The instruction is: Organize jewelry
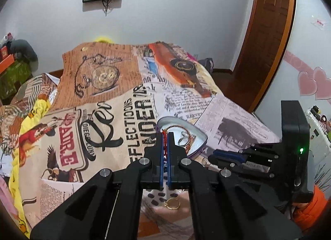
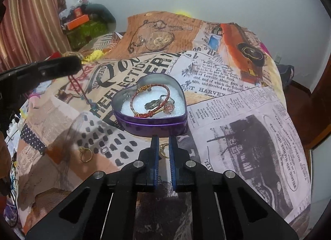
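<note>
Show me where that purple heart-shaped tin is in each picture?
Left wrist view: the heart tin sits just past the gripper tips, right of centre, mostly hidden.
Right wrist view: the tin lies at centre, open, jewelry inside.
Shared landmark: the pocket watch print on the bedspread.

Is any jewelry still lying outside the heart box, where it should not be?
Yes. Two gold rings and a small clear piece lie loose on the bedspread, outside the purple heart tin. The left gripper holds a red cord.

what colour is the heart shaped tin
Purple outside, white padding inside the heart-shaped tin; clearest in the right wrist view.
</note>
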{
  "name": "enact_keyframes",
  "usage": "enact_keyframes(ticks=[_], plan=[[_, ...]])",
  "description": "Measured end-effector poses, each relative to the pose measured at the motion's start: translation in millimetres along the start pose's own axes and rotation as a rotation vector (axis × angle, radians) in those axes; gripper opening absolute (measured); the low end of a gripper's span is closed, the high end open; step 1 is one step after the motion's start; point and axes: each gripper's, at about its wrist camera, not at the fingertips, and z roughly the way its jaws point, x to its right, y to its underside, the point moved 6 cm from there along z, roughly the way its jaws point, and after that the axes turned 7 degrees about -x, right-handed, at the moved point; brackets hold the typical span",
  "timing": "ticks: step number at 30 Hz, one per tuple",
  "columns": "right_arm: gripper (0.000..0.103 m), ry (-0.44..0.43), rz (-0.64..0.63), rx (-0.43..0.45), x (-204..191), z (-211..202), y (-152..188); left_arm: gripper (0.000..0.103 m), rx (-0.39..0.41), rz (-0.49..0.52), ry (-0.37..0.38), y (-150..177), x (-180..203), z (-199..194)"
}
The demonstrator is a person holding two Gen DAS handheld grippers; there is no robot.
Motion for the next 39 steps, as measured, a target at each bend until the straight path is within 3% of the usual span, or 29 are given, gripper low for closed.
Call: enact_keyframes(ticks=[3,7,16,19,24,39], plan=[[0.009,-0.023,0.010,-0.024,0,-1,4,0.001,0.008,0.008,0.006,-2,4,-4],[0.030,-0.035,0.009,-0.072,1,8,13,0.001,0.016,0.030,0.010,-7,11,-4],[0.029,-0.021,-0.016,-0.084,2,29,6,0.001,0.036,0.044,0.020,-17,17,-2],[0.019,-0.020,-0.006,-0.078,5,31,6,0.001,0.034,0.044,0.021,-18,18,-1],[0.019,-0.056,0.037,-0.060,12,27,5,0.001,0.036,0.053,0.023,-22,22,1],[0.019,-0.025,0.078,0.100,22,-17,-27,0.001,0.029,0.078,0.039,-36,28,19]])
